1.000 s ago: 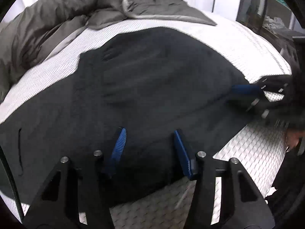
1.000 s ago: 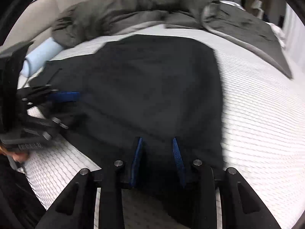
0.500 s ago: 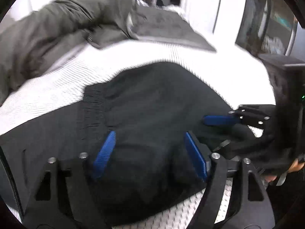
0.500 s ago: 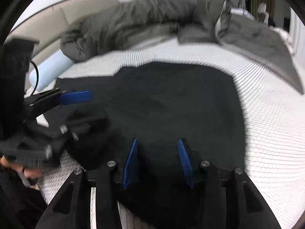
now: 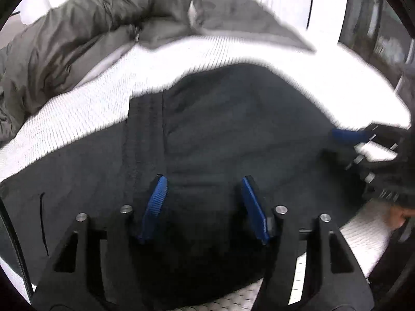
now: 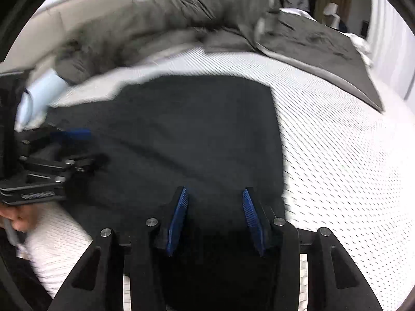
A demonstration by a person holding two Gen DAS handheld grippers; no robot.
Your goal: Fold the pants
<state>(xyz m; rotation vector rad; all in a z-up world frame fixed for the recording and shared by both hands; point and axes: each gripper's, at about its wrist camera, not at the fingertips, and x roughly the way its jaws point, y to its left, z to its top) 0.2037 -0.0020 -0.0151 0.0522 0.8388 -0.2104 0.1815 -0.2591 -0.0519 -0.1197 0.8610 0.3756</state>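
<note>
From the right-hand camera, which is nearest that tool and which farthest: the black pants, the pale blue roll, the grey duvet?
1. Black pants, directly under the right gripper.
2. Pale blue roll, far left.
3. Grey duvet, bunched across the back.

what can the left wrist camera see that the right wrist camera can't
Only the left wrist view shows the pants' stitched seam band and a slit pocket. Only the right wrist view shows the pale blue pillow and the beige headboard. Both show the black pants spread on the white mattress, the gray comforter bunched behind, and both hand-held grippers, the left hand-held gripper and the right hand-held gripper, with jaws apart over the near edge of the fabric.
</note>
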